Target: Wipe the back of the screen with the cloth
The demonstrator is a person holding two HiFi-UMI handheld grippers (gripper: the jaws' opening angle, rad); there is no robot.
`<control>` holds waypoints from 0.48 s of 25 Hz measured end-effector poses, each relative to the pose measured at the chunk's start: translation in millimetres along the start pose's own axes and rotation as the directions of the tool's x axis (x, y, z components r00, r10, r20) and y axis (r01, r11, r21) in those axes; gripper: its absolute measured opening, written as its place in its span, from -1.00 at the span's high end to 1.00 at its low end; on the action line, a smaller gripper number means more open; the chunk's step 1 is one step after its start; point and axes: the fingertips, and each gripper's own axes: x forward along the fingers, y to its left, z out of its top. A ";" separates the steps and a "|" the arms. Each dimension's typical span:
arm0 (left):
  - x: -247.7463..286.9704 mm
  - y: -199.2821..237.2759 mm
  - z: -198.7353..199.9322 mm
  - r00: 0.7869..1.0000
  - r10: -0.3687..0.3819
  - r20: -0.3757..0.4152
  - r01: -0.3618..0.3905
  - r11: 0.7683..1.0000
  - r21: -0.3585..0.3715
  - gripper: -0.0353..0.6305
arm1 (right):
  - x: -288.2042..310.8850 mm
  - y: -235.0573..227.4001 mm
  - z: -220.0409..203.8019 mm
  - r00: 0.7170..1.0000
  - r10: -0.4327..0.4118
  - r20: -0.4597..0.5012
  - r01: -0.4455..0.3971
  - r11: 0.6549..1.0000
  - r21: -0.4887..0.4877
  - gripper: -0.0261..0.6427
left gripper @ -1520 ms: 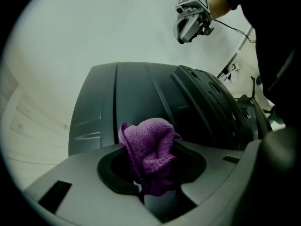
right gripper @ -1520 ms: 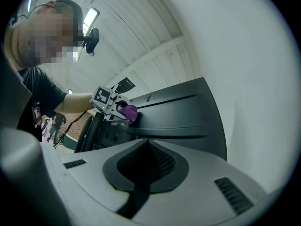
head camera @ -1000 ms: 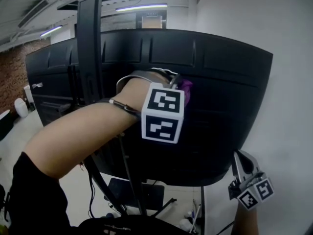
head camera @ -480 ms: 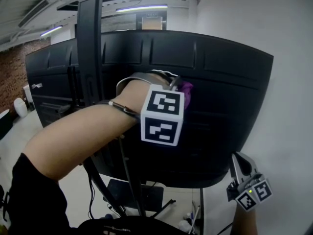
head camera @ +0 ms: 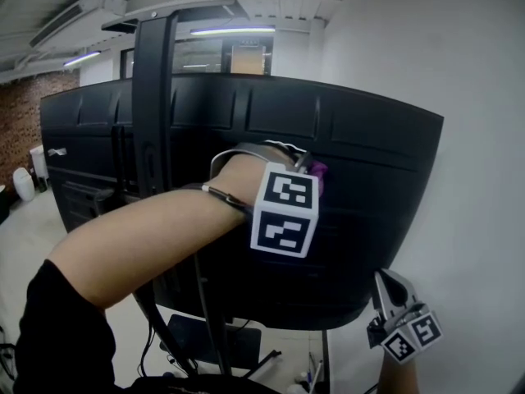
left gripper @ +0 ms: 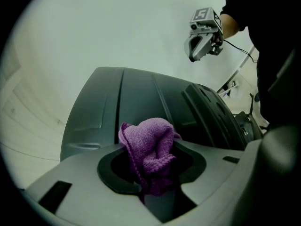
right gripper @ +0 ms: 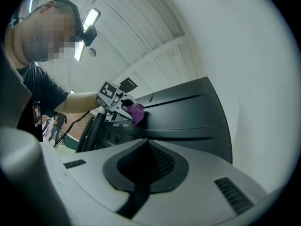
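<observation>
- Head view: left gripper, clamped on bunched purple knitted cloth, has edged rightward along curved black screen back (stroke likely under way).
- Idle below: right gripper, jaws together, empty.

The screen stands with its back toward me. The stand pole rises in front of its left part, and the wall lies to its right. My left gripper is at the middle of that back, the cloth between its jaws and against the panel. My right gripper sits lower, just below the screen's lower right corner and apart from it.
</observation>
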 end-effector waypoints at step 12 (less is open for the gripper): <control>49.2 12.1 121.7 0.999 -0.027 0.032 0.023 0.994 0.108 0.42 | -45.7 -14.3 7.7 0.996 -0.081 0.020 0.081 0.997 -0.001 0.90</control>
